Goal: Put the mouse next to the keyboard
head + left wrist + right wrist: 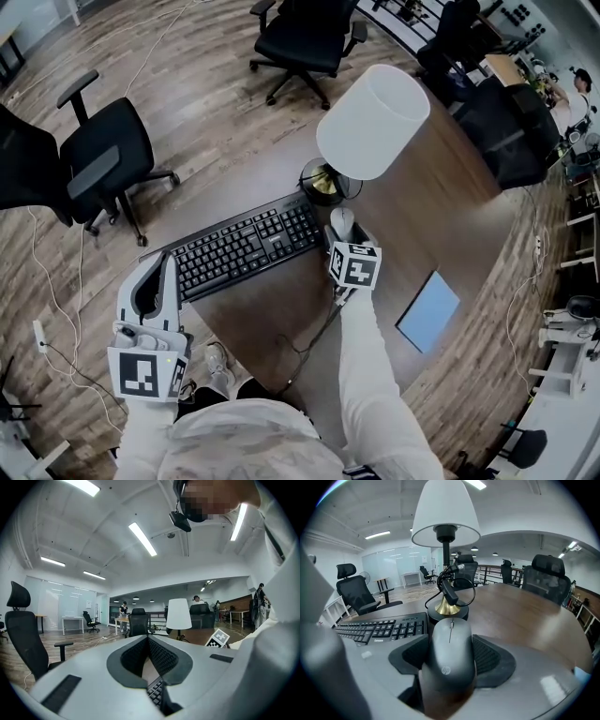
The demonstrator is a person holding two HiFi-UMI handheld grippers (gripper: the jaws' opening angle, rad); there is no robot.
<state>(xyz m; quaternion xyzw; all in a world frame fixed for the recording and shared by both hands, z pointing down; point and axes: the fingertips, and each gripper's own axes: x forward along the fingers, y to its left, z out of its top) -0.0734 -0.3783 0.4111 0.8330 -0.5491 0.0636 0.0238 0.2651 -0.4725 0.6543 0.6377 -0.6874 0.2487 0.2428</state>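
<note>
A black keyboard (246, 246) lies across the near-left part of the brown table (441, 206). My right gripper (343, 228) is shut on a dark grey mouse (342, 221) just off the keyboard's right end. In the right gripper view the mouse (451, 653) fills the space between the jaws (451, 641), with the keyboard (379, 629) to its left. Whether it rests on the table I cannot tell. My left gripper (157, 267) hangs off the table's near-left edge, shut on nothing (147, 639), pointing toward the keyboard (154, 691).
A lamp with a white shade (372, 120) and brass base (323, 183) stands right behind the mouse, also close ahead in the right gripper view (446, 513). A blue notebook (428, 311) lies at the right. A cable (309, 342) trails to the near edge. Office chairs (103, 159) stand around.
</note>
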